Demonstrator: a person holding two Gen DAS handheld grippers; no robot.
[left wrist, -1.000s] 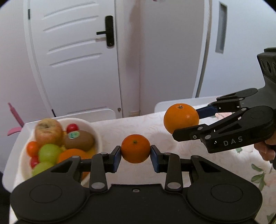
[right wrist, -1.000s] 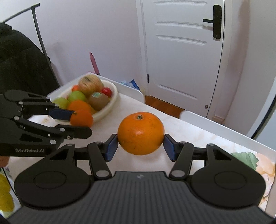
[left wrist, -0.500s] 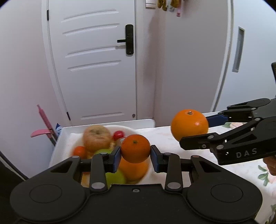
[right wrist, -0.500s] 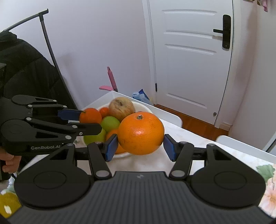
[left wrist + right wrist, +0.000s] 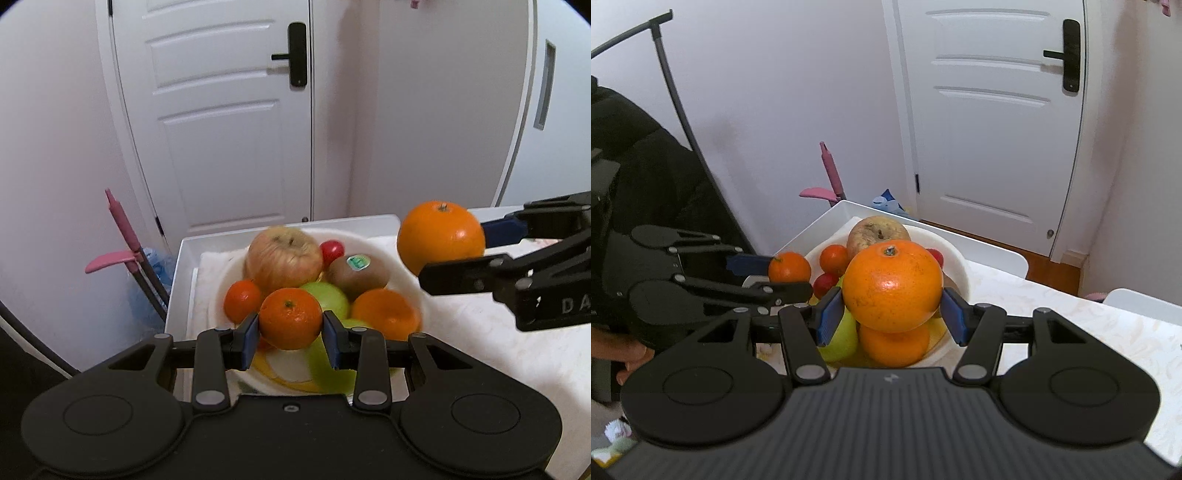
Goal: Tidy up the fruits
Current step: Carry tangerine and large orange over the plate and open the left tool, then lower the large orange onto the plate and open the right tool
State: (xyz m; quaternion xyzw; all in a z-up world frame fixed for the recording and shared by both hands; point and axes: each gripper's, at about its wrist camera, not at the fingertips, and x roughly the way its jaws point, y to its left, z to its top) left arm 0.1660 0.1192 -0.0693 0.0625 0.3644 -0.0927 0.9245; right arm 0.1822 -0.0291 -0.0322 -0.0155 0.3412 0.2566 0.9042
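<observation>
Two tools, left tool (image 5: 290, 334) gripping a mandarin (image 5: 290, 318), right tool (image 5: 892, 314) an orange (image 5: 892, 285).

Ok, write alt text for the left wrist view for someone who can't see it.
The left gripper holds a small orange between its fingers above a white bowl piled with fruit, including a large apple and a stickered kiwi. At right, the right gripper holds a larger orange near the bowl's rim. A white door stands behind.

From my left wrist view the right gripper (image 5: 461, 251) runs off the right edge, its lettering cut short; the small orange (image 5: 290, 318) hides fruit in the bowl (image 5: 402, 275), whose near contents blur
</observation>
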